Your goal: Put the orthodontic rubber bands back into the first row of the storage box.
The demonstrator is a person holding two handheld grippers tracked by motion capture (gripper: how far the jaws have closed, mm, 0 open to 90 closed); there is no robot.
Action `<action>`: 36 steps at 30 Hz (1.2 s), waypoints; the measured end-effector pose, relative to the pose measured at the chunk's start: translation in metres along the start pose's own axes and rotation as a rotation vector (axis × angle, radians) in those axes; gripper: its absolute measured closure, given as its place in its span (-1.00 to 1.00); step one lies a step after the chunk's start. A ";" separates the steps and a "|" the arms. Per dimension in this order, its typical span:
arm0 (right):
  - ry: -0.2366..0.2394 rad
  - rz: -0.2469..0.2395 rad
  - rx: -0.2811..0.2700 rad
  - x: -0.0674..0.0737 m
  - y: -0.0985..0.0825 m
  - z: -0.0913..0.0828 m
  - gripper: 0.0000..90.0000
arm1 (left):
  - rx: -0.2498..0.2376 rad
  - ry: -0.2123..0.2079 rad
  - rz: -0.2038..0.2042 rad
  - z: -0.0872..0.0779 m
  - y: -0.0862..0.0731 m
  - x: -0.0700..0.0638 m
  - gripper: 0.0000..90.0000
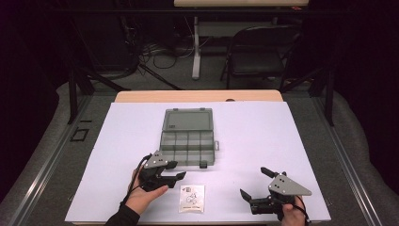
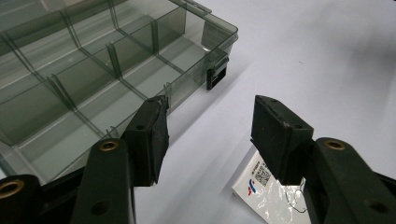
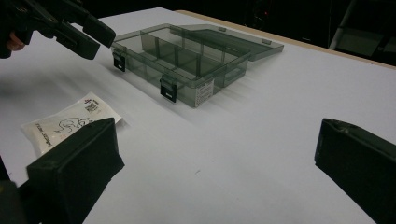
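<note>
cables and a folding chair sit in the dark room beyond the white table. left gripper hovers half-open, gripping nothing, beside the open smoky compartment box. below it lies a small white packet bearing a qr code, its lettering too small to read. right gripper gapes wide, empty.

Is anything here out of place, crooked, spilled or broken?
Nothing stands out. The plastic box sits square on the table with its lid lying open and flat behind it, and its compartments look empty. The small packet lies flat in front of it, looking unopened.
</note>
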State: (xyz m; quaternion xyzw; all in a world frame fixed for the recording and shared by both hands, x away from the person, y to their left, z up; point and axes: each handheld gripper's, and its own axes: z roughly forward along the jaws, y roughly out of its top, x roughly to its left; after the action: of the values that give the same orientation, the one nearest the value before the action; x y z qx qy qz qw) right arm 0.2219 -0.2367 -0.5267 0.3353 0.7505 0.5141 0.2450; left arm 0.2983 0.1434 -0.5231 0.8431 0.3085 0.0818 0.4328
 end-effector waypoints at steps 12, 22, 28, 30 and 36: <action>0.004 0.001 -0.001 0.000 0.000 0.000 -1.00 | 0.074 -0.058 0.041 0.014 -0.005 -0.006 0.23; 0.006 0.003 -0.001 0.000 0.000 0.000 -1.00 | 0.135 -0.101 0.054 0.027 -0.008 -0.012 0.43; 0.007 0.004 -0.003 0.000 0.000 0.000 -1.00 | 0.155 -0.109 0.066 0.031 -0.010 -0.013 0.52; 0.006 0.005 -0.011 0.000 0.000 0.001 -1.00 | 0.157 -0.115 0.070 0.032 -0.011 -0.015 0.56; 0.011 0.011 0.004 0.000 0.000 0.000 -1.00 | 0.179 -0.126 0.093 0.034 -0.012 -0.018 0.72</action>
State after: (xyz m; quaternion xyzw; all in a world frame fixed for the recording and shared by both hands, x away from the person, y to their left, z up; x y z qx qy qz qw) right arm 0.2222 -0.2366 -0.5271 0.3373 0.7511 0.5156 0.2373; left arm 0.2927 0.1148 -0.5508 0.8951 0.2473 0.0208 0.3703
